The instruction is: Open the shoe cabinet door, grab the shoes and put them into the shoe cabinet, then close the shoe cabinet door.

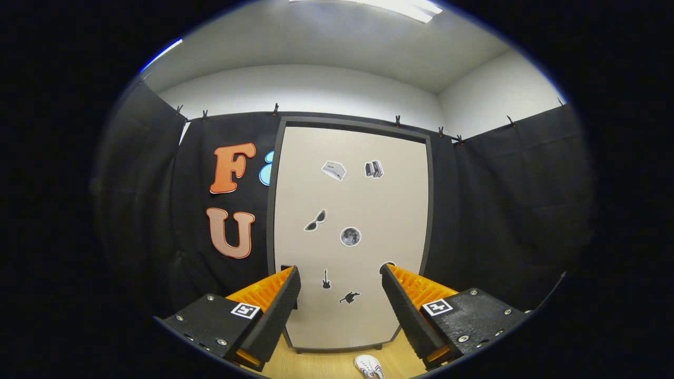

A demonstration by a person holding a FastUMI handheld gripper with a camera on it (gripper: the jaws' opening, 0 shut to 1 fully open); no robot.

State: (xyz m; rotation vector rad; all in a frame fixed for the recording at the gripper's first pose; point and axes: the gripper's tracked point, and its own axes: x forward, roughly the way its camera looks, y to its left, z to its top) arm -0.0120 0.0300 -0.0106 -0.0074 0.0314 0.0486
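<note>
Gripper (341, 295): we hold it wide open, gripping nothing.
Cabinet door (350, 210): shut, upright, straight ahead beyond the fingers.
Handle (286, 268): we judge the dark notch by the left finger is the pull.
Shoe (368, 366): on the floor, below between the fingers.

From my feed I see black cloth (489, 210) draped as the booth's wall, pinned along its top edge by small clips (275, 109). Above the cloth rise plain white room walls (316, 89) meeting at a corner, under a white ceiling (326, 42) with a bright light panel (405, 8). Low down, a light wooden floor (326, 363) runs beneath everything.
</note>
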